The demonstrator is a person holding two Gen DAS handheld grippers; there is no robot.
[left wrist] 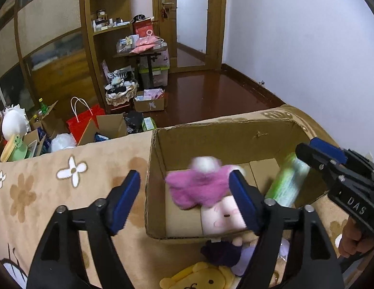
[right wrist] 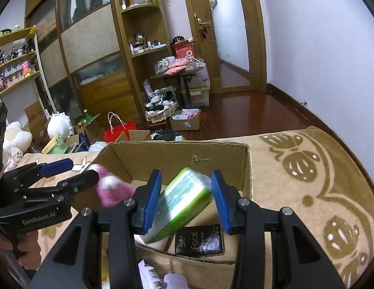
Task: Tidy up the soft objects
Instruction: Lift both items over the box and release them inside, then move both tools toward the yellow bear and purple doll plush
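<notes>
Nearest you in the left wrist view, a yellow bear toy [left wrist: 201,279] lies at 6 o'clock on the flowered blanket [left wrist: 66,192], with a dark purple toy [left wrist: 223,252] just above it, against the near wall of the cardboard box [left wrist: 235,134].

Your left gripper [left wrist: 184,202] stands wide over the box's near left corner. Its left pad is over the blanket and clear of everything. The pink plush toy [left wrist: 199,185] shows blurred between the fingers, above a pale pink plush [left wrist: 223,214] that lies inside the box.

Your right gripper [right wrist: 185,202] is closed narrow on the green pack [right wrist: 179,202], which is tilted and also blurred, over the box's near right part. Below it, at 5 o'clock in the right wrist view, a black tissue pack [right wrist: 199,239] lies on the box floor.

Farther off, at 10 o'clock beyond the blanket's edge, a red paper bag [left wrist: 83,120] stands on the floor among open boxes.
</notes>
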